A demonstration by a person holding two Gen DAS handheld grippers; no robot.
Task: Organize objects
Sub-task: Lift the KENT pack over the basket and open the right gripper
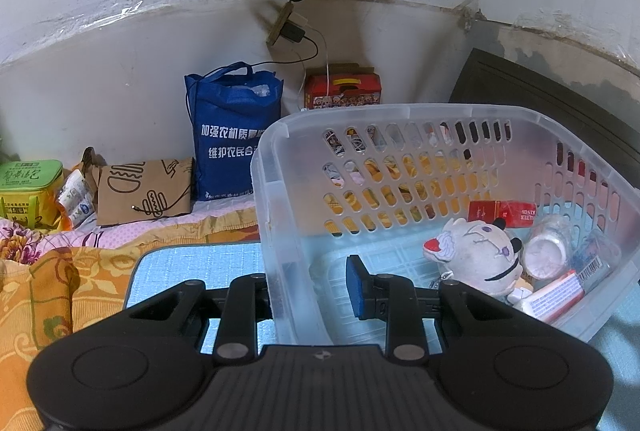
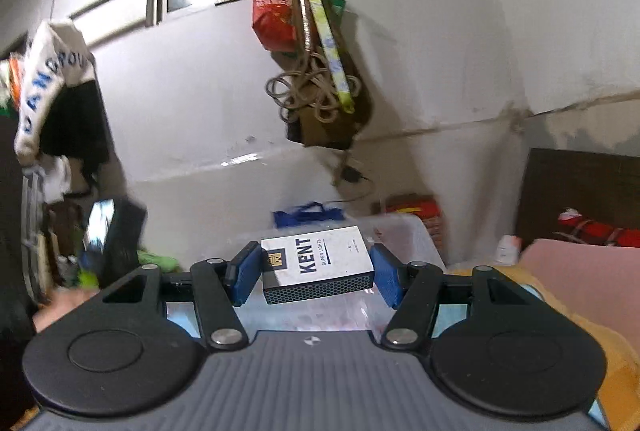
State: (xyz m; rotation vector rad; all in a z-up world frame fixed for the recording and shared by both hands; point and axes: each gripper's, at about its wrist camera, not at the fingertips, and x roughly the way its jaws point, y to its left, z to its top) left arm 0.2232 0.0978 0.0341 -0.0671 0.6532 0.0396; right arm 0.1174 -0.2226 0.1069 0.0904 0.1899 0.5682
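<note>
Left gripper (image 1: 308, 287): fingers spread wide, straddling the near left wall of the clear plastic basket (image 1: 280, 215), one blue-padded finger (image 1: 356, 287) inside, the other outside and half hidden behind the wall; not closed on anything. Basket resting on a light blue mat (image 1: 192, 267) laid over the flowered bed cover (image 1: 52, 271). Inside the basket, toward its right end: a grey plush toy (image 1: 476, 251) with a red mouth, a red cigarette pack (image 1: 502, 213) behind it against the perforated wall, a small clear jar (image 1: 546, 251) just beside the toy, and a white-and-red carton (image 1: 554, 295) near the front corner. Beyond the basket, against the wall: a blue tote bag (image 1: 232, 135), a brown paper bag (image 1: 144, 193), a green box (image 1: 30, 191), a red box (image 1: 344, 91).

Right gripper (image 2: 316, 273): lifted, fingers part-way closed and clamped on the short ends of a white Kent cigarette pack (image 2: 320, 259), held flat with the printed face up. Blurred below and behind the pack, the basket's (image 2: 416, 235) rim.
</note>
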